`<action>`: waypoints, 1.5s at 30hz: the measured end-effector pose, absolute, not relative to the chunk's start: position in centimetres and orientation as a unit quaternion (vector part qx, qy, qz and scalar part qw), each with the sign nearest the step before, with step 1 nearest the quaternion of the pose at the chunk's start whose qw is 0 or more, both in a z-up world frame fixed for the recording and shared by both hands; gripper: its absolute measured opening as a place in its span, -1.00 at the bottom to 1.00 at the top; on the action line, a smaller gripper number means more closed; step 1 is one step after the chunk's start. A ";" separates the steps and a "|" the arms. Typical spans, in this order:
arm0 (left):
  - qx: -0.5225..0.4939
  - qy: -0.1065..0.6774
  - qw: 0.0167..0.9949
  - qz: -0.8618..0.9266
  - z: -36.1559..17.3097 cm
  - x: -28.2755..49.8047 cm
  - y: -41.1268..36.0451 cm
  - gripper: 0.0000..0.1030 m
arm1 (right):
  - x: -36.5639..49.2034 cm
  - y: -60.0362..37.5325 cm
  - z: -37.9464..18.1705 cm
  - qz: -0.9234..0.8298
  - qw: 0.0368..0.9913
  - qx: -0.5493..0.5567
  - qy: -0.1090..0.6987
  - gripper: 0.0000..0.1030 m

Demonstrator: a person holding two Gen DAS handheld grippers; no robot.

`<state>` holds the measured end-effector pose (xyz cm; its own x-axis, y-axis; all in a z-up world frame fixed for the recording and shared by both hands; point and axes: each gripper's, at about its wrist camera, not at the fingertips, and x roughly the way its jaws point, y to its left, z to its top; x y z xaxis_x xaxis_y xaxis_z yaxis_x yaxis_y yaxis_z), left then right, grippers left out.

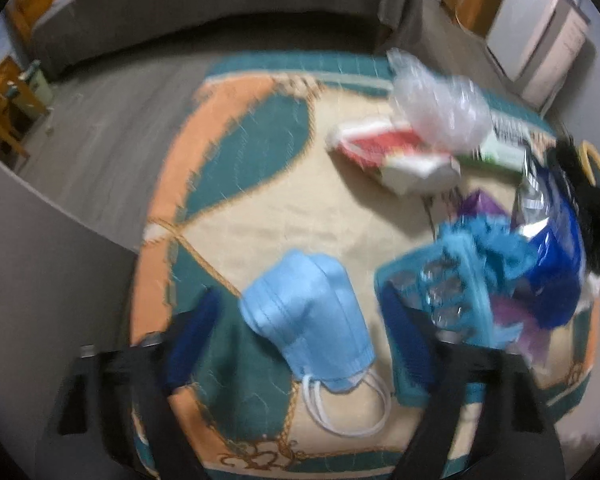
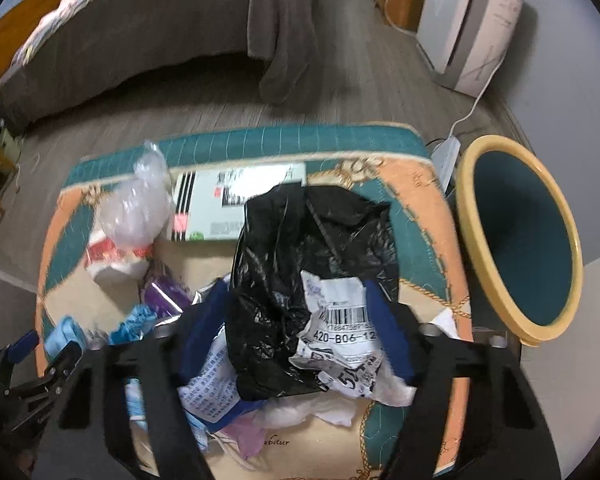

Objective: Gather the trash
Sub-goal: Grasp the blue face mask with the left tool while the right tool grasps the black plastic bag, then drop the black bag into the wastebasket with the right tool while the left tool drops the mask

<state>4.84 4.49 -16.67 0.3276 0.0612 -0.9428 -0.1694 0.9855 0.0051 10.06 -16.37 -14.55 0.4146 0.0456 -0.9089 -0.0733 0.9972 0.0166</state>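
Both grippers low over the littered mat, nothing gripped yet.

Your left gripper (image 1: 300, 320) stands open astride the blue face mask (image 1: 308, 316); your right gripper (image 2: 296, 332) brackets the black plastic bag (image 2: 300, 264), pads apparently short of it. The loose shipping label (image 2: 344, 328) may slip free before the bin (image 2: 520, 236).

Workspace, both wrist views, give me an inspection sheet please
Surface: patterned mat on grey wood floor.
Job's things: blue mask, black bag with a barcode label, clear bag, teal tray, blue wrapper, red-white packet, flat box, bin beside the mat.
Clutter: purple scraps, printed paper.
Grippers: left gripper straddles the mask, pads apart from it; right gripper straddles the black bag, contact unclear.
Cables: white cord and power strip by the bin.
Surroundings: bed, white appliance.
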 end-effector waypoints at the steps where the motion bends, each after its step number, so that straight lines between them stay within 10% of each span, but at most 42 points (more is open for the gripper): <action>1: -0.041 0.587 0.805 0.067 -17.2 4.9 4.4 0.13 | 10.2 -16.5 -14.8 0.035 0.838 -0.011 0.545 -0.13; 11: -0.013 0.534 0.844 0.054 -14.2 4.1 3.6 -0.45 | 9.7 -17.8 -12.3 0.025 0.856 0.005 0.516 -0.76; 31: 0.012 0.386 0.922 -0.039 -1.8 6.7 -4.6 -0.46 | 9.5 -32.1 -1.7 0.001 0.905 0.115 0.410 -0.77; 45: 0.076 0.386 0.893 -0.217 -1.8 14.1 -20.8 -0.45 | 11.7 -41.9 -5.2 -0.065 0.890 0.116 0.435 -0.77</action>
